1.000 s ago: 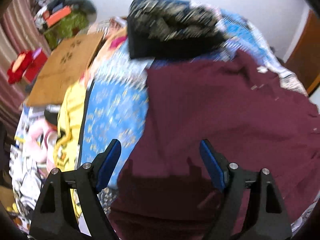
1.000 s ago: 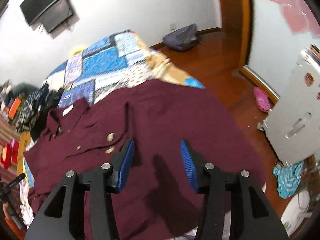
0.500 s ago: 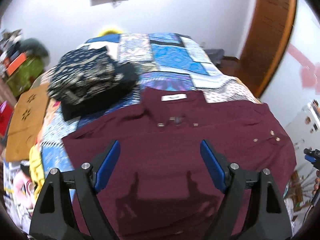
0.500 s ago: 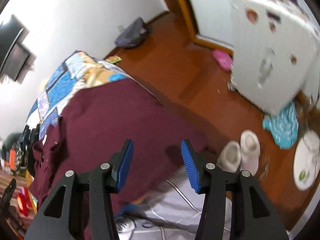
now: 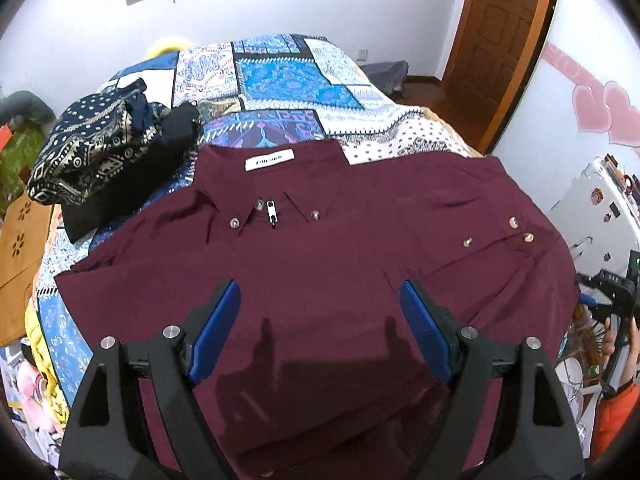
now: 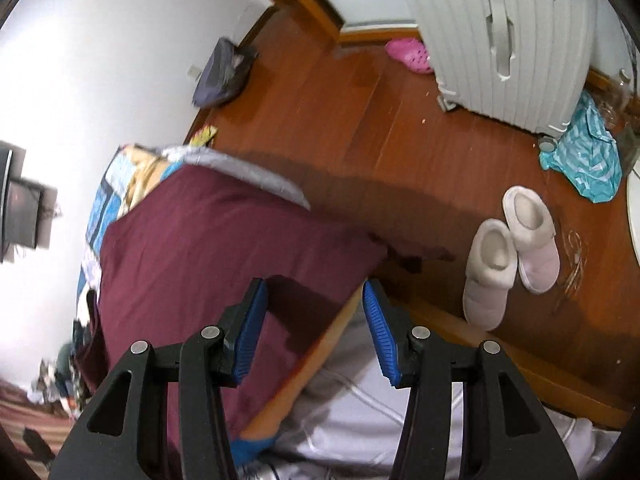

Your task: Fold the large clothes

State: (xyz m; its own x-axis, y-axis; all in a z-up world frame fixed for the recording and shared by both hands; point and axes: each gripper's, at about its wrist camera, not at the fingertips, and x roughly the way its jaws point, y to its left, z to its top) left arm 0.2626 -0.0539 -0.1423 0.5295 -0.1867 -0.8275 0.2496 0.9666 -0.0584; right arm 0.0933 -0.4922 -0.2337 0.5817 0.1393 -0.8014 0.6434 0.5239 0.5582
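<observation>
1 maroon shirt (image 5: 320, 264) flat, collar toward far wall, sleeves sideways.

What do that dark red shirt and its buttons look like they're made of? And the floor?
The shirt looks like thin, matte woven cloth: it lies flat with soft creases. Its buttons look like metal, or metal-look plastic, since they glint pale gold. The floor seems to be varnished wood: reddish planks with a dull shine.
</observation>
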